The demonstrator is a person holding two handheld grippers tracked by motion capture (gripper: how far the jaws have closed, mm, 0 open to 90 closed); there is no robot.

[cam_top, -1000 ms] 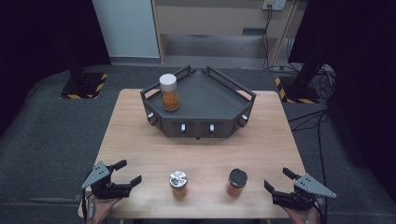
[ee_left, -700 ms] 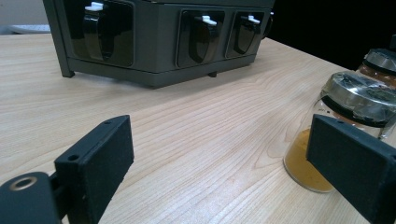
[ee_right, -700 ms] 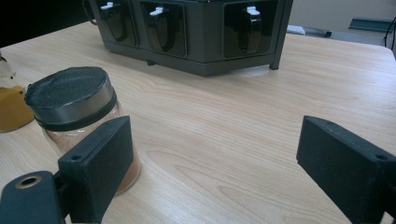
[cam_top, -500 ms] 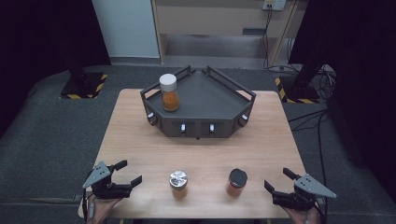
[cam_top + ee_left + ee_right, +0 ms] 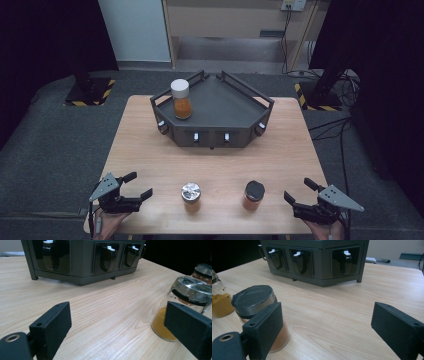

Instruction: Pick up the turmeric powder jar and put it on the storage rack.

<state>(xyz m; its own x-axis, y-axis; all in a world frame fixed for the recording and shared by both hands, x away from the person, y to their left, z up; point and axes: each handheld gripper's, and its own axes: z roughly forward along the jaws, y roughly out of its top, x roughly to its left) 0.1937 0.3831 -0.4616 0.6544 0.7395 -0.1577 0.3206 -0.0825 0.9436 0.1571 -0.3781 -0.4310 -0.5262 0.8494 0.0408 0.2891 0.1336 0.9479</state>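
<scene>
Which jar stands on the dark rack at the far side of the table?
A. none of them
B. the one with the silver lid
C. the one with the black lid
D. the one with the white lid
D: the white-lidded jar stands on the rack, while the silver-lidded jar and the black-lidded jar stand on the table near the person.

No words, numbers or brand names can be read anywhere. The jars (image 5: 191, 197) between the jaws carry no legible labels, and the dark rack (image 5: 215, 112) beyond them shows no lettering.
</scene>
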